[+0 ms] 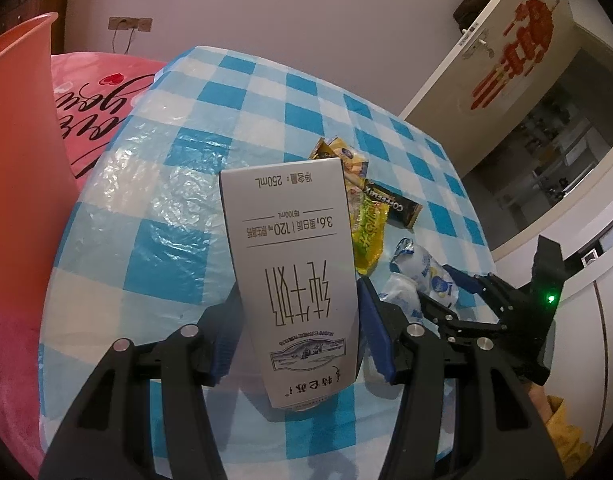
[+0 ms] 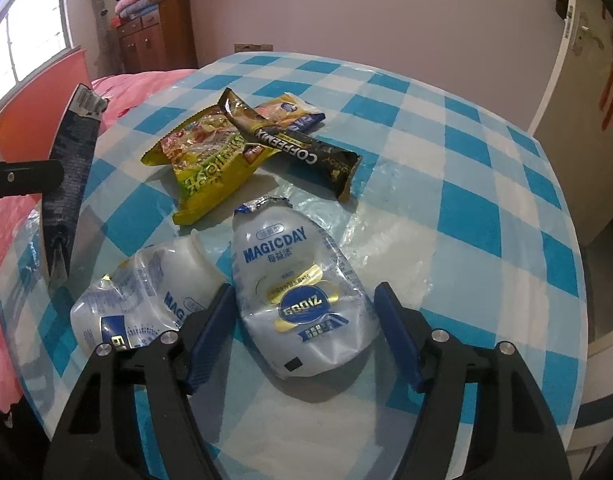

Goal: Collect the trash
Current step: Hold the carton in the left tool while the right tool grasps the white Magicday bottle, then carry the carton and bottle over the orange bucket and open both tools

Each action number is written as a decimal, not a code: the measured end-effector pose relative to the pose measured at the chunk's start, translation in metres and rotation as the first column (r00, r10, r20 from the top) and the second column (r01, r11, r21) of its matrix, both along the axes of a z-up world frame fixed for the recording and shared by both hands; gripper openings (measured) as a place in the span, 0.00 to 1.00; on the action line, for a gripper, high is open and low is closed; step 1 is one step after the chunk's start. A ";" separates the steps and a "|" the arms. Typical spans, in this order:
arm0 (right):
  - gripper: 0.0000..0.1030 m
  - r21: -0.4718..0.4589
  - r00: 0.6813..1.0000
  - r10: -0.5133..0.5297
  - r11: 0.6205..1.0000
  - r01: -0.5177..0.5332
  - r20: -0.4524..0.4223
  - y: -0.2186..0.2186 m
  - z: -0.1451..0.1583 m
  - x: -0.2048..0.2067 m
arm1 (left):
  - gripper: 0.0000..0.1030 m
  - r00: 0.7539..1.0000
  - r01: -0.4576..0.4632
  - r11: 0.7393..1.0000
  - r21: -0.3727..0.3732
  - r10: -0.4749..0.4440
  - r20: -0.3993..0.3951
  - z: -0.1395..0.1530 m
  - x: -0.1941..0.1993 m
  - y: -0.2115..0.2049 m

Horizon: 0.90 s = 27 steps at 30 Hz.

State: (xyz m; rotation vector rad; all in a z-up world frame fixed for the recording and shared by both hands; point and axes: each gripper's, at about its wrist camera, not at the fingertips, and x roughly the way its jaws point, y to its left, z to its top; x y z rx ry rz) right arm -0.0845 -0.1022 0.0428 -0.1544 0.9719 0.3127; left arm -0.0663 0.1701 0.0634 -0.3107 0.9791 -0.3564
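My left gripper (image 1: 298, 300) is shut on a white milk carton (image 1: 290, 240), which it holds upside down above the checkered table (image 1: 166, 208). The right wrist view shows the same carton (image 2: 70, 160) edge-on at the left. My right gripper (image 2: 304, 292) stands open over a crushed white Magicday bottle (image 2: 298, 264). The bottle lies between the blue pads (image 2: 210, 332), with small gaps on both sides. A second crushed bottle (image 2: 146, 300) lies just left of it. Farther back lie a yellow snack bag (image 2: 214, 160), a black coffee sachet (image 2: 298, 148) and an orange-blue wrapper (image 2: 290, 110).
An orange bin (image 1: 18, 120) stands at the left, beside the table, in front of pink bedding (image 1: 90, 92). A white door (image 1: 506, 60) with a red decal is at the right. A wooden cabinet (image 2: 158, 40) stands against the far wall.
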 end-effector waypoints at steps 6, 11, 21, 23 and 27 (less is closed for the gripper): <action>0.68 0.036 0.997 -0.078 0.996 0.078 0.011 -0.010 0.015 -0.003 | 0.54 1.000 0.015 1.000 -0.016 -0.015 0.023 0.008 -0.006 -0.001; 0.68 0.077 0.992 -0.117 0.991 0.113 0.050 -0.014 0.043 -0.006 | 0.54 0.998 0.022 0.999 -0.031 -0.021 0.059 0.021 -0.008 -0.002; 0.68 0.248 0.994 -0.072 0.968 0.049 0.085 0.010 0.103 0.001 | 0.54 0.986 0.007 0.998 -0.056 0.003 0.167 0.063 -0.012 0.011; 0.68 0.281 0.995 -0.042 0.960 0.015 0.092 0.023 0.115 0.006 | 0.54 0.982 -0.007 0.998 -0.067 0.019 0.187 0.072 -0.013 0.018; 0.68 0.354 0.994 0.038 0.932 -0.070 0.098 0.055 0.140 0.017 | 0.54 0.963 -0.078 0.994 -0.076 0.095 0.251 0.099 -0.019 0.049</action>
